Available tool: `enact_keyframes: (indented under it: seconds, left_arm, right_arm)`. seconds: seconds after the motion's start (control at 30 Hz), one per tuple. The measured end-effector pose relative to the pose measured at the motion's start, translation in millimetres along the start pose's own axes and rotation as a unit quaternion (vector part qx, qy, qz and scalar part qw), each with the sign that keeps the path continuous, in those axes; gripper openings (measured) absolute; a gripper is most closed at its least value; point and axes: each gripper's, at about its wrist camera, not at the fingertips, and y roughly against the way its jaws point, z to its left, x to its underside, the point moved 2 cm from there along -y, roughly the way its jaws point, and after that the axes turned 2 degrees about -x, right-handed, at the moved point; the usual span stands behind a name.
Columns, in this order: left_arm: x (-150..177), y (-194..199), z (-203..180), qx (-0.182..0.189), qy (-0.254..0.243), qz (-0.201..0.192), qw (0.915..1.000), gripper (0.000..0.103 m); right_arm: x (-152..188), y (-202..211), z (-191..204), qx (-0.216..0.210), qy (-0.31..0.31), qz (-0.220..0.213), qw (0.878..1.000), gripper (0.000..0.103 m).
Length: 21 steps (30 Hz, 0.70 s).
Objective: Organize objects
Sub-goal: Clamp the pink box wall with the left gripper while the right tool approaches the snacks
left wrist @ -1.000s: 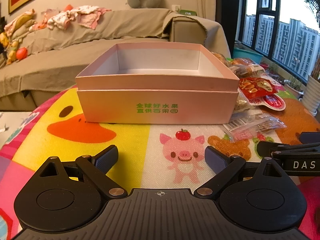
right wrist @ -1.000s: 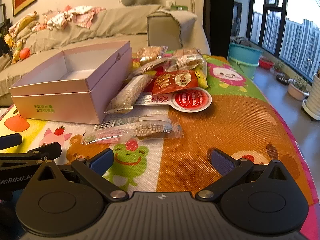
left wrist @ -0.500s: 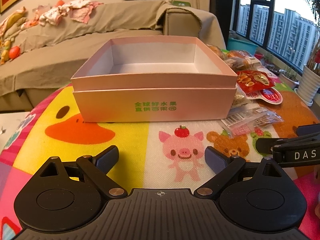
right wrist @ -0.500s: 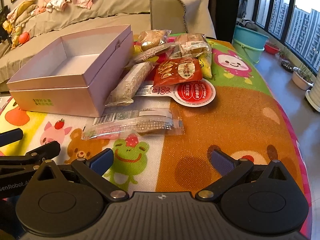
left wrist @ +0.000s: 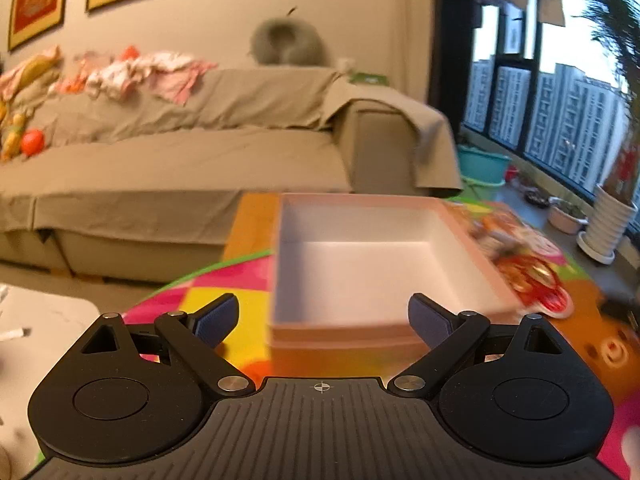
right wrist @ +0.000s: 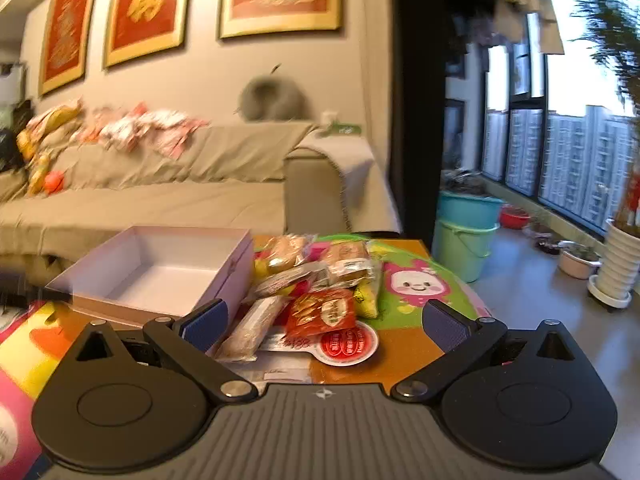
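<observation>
An open, empty pink box (left wrist: pixel 372 272) sits on the cartoon-print table cover (left wrist: pixel 224 280); it also shows in the right wrist view (right wrist: pixel 160 268). Several snack packets lie right of it: a red packet (right wrist: pixel 322 312), a round red-and-white one (right wrist: pixel 348 344), a long beige bar (right wrist: pixel 250 330), and wrapped cakes (right wrist: pixel 286 252). My left gripper (left wrist: pixel 322 320) is open and empty, raised over the box's near edge. My right gripper (right wrist: pixel 324 324) is open and empty, above the near packets.
A beige covered sofa (left wrist: pixel 180 152) with clothes and toys stands behind the table. Teal buckets (right wrist: pixel 466 240) and potted plants (right wrist: pixel 616 264) stand on the floor at the right by the windows. A white surface (left wrist: pixel 36 320) lies at the left.
Both grippers have risen and moved forward, so the box and packets now sit lower and closer. Both stay open and empty. The views are motion-blurred.
</observation>
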Motion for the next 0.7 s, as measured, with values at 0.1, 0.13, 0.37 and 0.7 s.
enact_keyframes:
  seconds: [0.1, 0.13, 0.37, 0.7]
  left_arm:
    - [-12.0, -30.8, 20.9, 0.007, 0.037, 0.039, 0.9985, 0.092]
    - [-15.4, -42.2, 28.3, 0.009, 0.055, 0.046, 0.9974, 0.09]
    - [-25.3, -79.5, 55.9, 0.021, 0.108, 0.055, 0.9924, 0.052]
    - [-13.6, -89.6, 43.2, 0.026, 0.085, 0.064, 0.994, 0.039]
  right_arm:
    - [-3.4, -9.0, 0.8, -0.043, 0.021, 0.042, 0.998, 0.103]
    - [-1.8, -11.3, 2.2, -0.045, 0.028, 0.046, 0.998, 0.103]
    - [22.2, -32.1, 30.5, -0.072, 0.083, 0.108, 0.988, 0.103]
    - [40.7, -78.3, 36.4, -0.076, 0.138, 0.169, 0.973, 0.103]
